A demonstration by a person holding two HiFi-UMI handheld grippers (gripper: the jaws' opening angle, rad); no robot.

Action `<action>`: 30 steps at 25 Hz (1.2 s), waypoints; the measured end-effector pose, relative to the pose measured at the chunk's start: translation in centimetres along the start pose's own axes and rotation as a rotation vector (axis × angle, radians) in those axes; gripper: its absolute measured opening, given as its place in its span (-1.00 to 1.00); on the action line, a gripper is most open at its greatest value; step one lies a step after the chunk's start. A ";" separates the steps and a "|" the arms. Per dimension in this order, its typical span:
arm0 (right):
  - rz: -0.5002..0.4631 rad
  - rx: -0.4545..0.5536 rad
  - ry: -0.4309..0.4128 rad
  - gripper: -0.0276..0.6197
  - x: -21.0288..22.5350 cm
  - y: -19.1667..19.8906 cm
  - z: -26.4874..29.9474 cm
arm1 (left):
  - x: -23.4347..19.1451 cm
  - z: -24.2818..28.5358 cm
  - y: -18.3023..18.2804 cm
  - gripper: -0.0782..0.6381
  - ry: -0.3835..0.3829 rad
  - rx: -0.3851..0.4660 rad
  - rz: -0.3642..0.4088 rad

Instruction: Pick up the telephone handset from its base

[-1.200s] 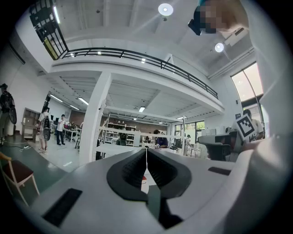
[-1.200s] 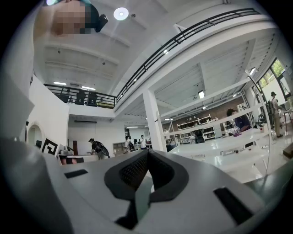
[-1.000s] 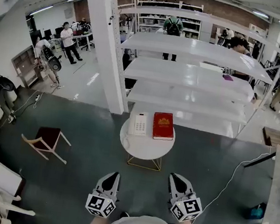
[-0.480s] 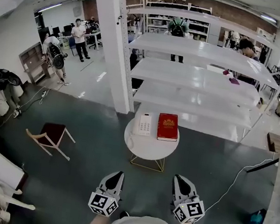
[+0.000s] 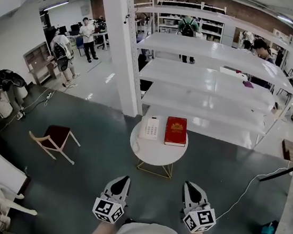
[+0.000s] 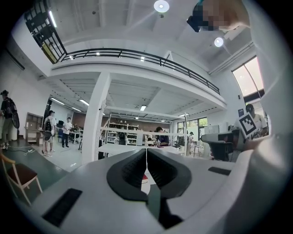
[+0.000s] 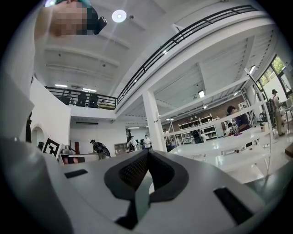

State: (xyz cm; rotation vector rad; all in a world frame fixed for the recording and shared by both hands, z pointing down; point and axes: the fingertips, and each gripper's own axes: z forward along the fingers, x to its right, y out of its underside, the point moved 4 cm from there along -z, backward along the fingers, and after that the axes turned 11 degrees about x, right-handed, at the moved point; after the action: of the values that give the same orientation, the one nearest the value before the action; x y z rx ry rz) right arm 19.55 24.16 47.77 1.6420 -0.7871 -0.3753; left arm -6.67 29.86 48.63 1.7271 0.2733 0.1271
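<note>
A white telephone [image 5: 150,127], its handset resting on the base, sits on a small round white table [image 5: 158,150] ahead of me. A red book [image 5: 176,131] lies beside it on the right. My left gripper [image 5: 122,181] and right gripper [image 5: 190,187] hang side by side near the bottom of the head view, well short of the table. Each points level, jaws shut, with nothing between them. In the left gripper view the shut jaws [image 6: 146,153] hide most of the table; a sliver of the red book [image 6: 144,177] shows between them.
Behind the table stands a long white shelving rack [image 5: 210,79] beside a white pillar [image 5: 126,47]. A wooden chair [image 5: 53,140] stands to the left on the grey floor. A white cable [image 5: 244,191] trails at right. Several people stand at desks far behind.
The view has shifted slightly toward the table and shelves. Both grippers stay shut and low in the frame, the right one a touch further right.
</note>
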 end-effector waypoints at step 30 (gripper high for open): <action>-0.064 -0.022 0.103 -0.89 8.7 5.0 24.1 | -19.2 23.8 3.5 -0.72 0.102 0.022 -0.039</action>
State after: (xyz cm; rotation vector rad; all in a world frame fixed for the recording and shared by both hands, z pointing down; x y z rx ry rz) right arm 9.08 0.30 48.48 1.6558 -0.6519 -0.3404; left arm -19.19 1.73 49.23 1.7384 0.3841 0.1842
